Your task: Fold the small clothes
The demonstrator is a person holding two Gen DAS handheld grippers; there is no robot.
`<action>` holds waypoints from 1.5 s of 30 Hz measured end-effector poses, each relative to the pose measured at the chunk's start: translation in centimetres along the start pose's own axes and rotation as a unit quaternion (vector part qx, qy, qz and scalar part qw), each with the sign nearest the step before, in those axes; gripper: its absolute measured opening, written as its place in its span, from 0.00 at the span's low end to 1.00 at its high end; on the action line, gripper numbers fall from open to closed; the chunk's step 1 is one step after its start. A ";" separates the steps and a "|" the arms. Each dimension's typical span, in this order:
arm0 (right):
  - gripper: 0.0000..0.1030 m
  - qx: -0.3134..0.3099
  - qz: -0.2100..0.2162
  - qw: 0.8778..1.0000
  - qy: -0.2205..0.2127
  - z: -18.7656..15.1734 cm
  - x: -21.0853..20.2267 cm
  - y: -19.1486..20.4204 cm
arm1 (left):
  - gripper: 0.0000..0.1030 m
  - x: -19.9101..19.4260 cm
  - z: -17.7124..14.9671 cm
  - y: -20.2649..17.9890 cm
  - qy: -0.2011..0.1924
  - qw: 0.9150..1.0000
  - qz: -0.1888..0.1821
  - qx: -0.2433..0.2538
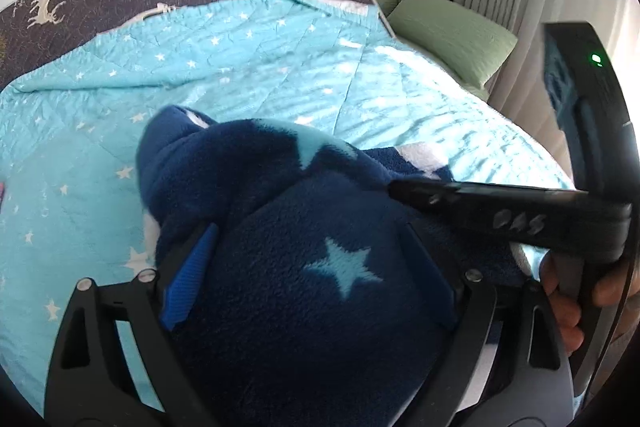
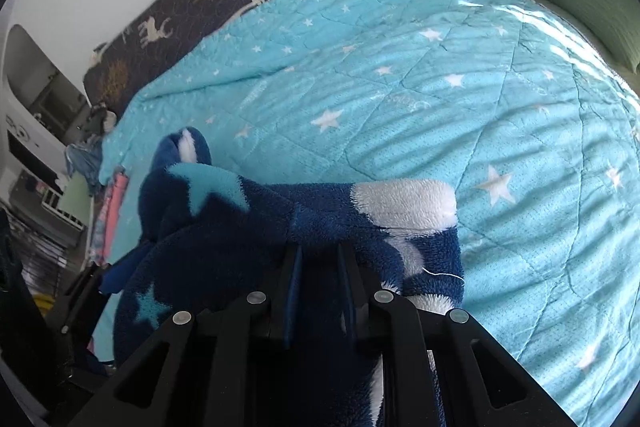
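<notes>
The right gripper point(image 2: 318, 277) is clamped on a navy fleece garment with pale stars point(image 2: 280, 219), bunched near the turquoise star-print quilt's point(image 2: 440, 87) front edge. The left gripper point(image 1: 310, 275) straddles it, jaws spread wide.

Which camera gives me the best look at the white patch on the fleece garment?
The right wrist view: the white patch lies unobstructed on the upper edge of the navy fleece garment, just ahead of the right tongs. The left wrist view shows only slivers of white, partly hidden behind the other tool.
</notes>
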State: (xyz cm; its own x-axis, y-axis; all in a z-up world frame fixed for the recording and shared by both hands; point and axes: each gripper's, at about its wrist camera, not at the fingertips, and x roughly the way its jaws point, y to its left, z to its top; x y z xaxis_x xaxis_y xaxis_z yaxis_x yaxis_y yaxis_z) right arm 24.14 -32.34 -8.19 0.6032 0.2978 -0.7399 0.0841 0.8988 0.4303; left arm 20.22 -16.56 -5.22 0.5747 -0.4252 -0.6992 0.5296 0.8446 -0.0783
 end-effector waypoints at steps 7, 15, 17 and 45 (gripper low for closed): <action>0.56 -0.056 0.005 0.995 -0.087 -4.6 -11.5 2.4 | 0.89 -10.2 -2.7 -0.3 -0.049 0.989 -0.139 -0.004; 0.58 -0.072 -0.014 0.997 -0.019 -12.0 -8.5 1.7 | 0.89 -7.8 -13.4 -4.3 0.039 0.989 -0.124 0.072; 0.67 -0.066 -0.012 0.998 -0.016 -12.1 -7.1 1.3 | 0.89 -7.9 -13.7 -5.3 0.024 0.991 -0.094 0.095; 0.17 -0.045 -0.013 0.998 -0.052 -14.4 -13.6 -0.9 | 0.89 -10.8 -13.8 -5.7 0.045 0.989 -0.142 0.004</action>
State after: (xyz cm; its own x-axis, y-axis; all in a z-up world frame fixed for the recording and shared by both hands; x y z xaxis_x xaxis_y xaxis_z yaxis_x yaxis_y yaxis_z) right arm 4.39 -32.53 -5.93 0.6806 0.2432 -0.6911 0.0322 0.9324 0.3599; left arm 2.43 -12.31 -7.02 0.3446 -0.6142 -0.7099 0.6666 0.6926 -0.2756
